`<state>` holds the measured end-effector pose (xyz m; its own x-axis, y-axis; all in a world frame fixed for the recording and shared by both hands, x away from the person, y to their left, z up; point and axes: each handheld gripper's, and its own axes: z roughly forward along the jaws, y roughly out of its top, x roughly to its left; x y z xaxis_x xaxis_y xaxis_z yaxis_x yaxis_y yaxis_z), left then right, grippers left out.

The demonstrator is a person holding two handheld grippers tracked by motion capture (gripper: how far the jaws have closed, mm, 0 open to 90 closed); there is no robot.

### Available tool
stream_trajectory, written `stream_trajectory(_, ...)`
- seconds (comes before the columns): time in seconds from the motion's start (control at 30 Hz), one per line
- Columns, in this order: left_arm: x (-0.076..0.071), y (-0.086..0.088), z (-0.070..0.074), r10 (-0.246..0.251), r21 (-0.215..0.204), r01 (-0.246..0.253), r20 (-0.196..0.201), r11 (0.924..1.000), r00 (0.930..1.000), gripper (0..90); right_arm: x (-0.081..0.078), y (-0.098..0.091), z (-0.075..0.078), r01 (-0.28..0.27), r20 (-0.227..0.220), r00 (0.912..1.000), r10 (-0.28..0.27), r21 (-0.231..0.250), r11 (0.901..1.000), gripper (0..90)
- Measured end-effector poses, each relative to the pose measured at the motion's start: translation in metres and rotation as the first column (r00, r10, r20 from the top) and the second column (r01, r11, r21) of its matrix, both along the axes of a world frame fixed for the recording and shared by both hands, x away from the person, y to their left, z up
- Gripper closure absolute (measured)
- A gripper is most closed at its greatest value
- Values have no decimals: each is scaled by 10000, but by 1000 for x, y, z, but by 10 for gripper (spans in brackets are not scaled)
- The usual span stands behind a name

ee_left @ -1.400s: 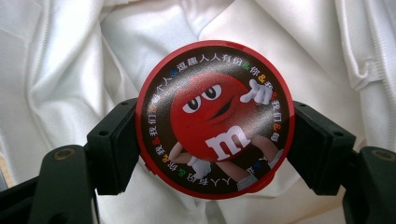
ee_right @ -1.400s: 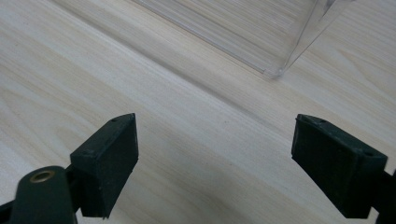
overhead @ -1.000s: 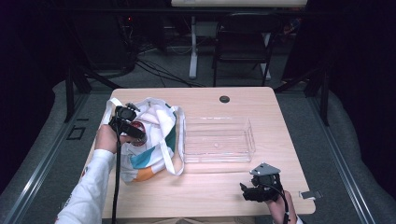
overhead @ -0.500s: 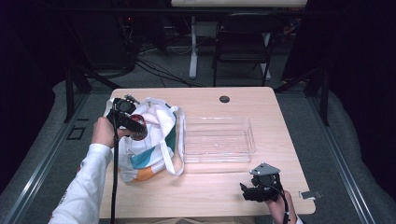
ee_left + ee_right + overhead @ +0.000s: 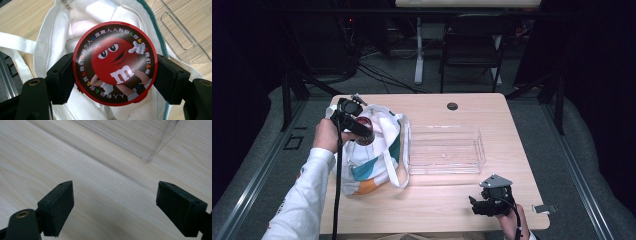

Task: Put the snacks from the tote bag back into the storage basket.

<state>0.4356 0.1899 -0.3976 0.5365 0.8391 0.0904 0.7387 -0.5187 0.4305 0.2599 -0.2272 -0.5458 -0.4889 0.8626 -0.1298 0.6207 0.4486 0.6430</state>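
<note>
White sleeve (image 5: pixel 304 200), black padded jaws

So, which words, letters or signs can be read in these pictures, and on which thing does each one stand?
"m": a white letter on the red cartoon figure on the round tin, which the left gripper holds in its jaws over the white bag.
Chinese characters with coloured "&" signs run round the tin's rim; I cannot read them with certainty.
The clear tray bears no text.
</note>
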Motion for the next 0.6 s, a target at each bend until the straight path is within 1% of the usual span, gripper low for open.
stream_trajectory(0.27, 1, -6, 8, -127, 1, 127, 134, 9999, 9998, 260, 0, 0, 0, -1, -8, 10000, 1, 61, 10000, 142)
stream_trajectory(0.6, 3, -22, 17, -443, -40, 445, 296, 9990, 9986, 260, 0, 0, 0, 2, -17, 10000, -2, 36, 10000, 142)
